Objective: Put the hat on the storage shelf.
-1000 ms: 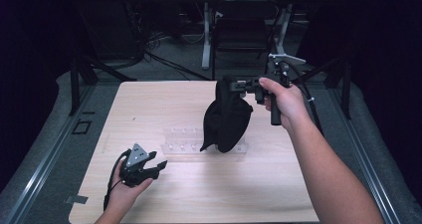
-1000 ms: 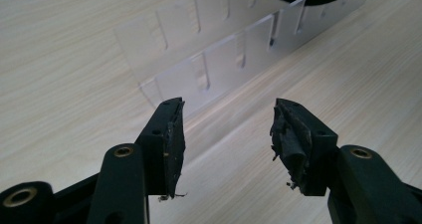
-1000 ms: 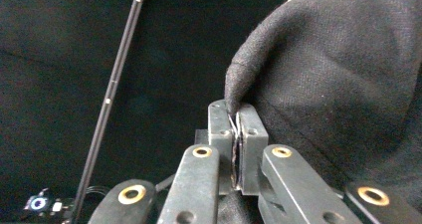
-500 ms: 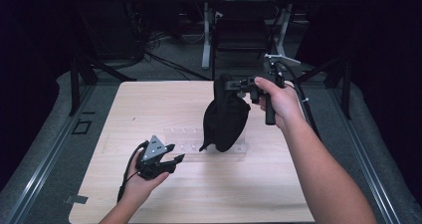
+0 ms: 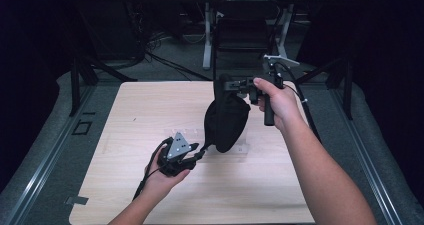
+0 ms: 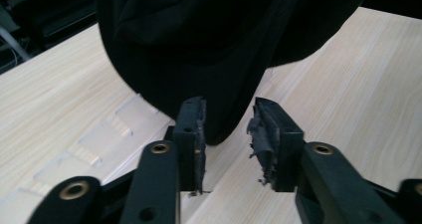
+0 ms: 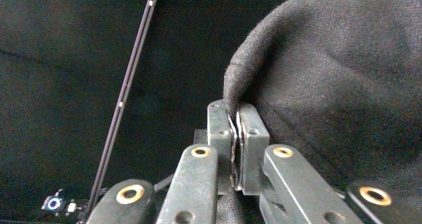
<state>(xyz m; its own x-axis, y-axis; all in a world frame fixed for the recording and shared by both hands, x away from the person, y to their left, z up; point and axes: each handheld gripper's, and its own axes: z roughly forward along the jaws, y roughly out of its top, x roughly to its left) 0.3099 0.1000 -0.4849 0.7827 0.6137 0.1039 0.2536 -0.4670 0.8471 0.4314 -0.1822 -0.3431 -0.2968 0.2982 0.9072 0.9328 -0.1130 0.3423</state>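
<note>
1. Dark room all around, with the pale wooden table (image 5: 150, 110) sitting lit in the middle.
2. Right gripper (image 7: 235, 119) is pinching the top edge of the floppy black fabric piece (image 5: 226, 122), dangling it above the table.
3. Left gripper (image 6: 226, 129) is gaping around the cloth's lowest tip, not clamping.

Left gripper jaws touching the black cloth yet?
Cannot tell. In the left gripper view the left gripper is open, the black cloth hanging just past its pads; no clear gap or contact.
</note>
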